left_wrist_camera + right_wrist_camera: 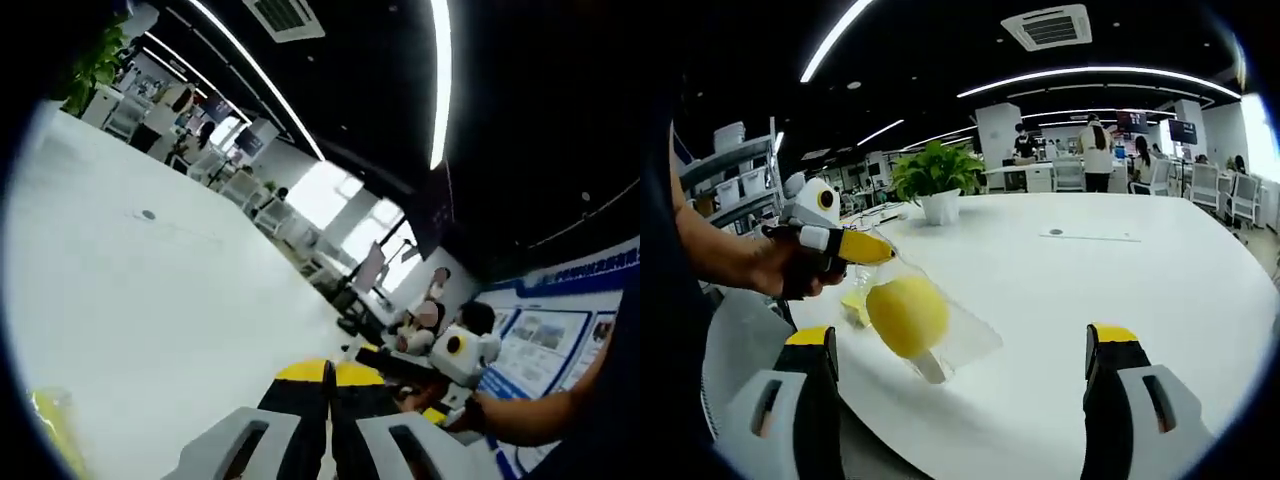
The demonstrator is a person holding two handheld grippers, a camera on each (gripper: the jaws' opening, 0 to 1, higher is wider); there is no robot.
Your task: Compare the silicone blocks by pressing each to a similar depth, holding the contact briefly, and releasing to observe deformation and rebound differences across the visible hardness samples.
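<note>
In the right gripper view, a round block (907, 316) is lying on a clear bag (958, 340) at the surface's (1090, 290) near edge, sitting at seven o'clock from the view's centre. A potted plant (937, 182) is standing behind it at eleven o'clock. The left hand-held gripper (868, 248) is reaching in at nine o'clock, just above the block.

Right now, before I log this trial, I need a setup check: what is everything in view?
table: one, white, large
clear bag: one, transparent, on the table's near edge
yellow lump: one, yellow, apparently inside the bag
potted plant: one, green in a white pot, far side of the table
office chairs: several, pale, beyond the table
left tongs: black with yellow tips, shut
right tongs: black with yellow tips, open
hand: one, holding the left tongs
</note>
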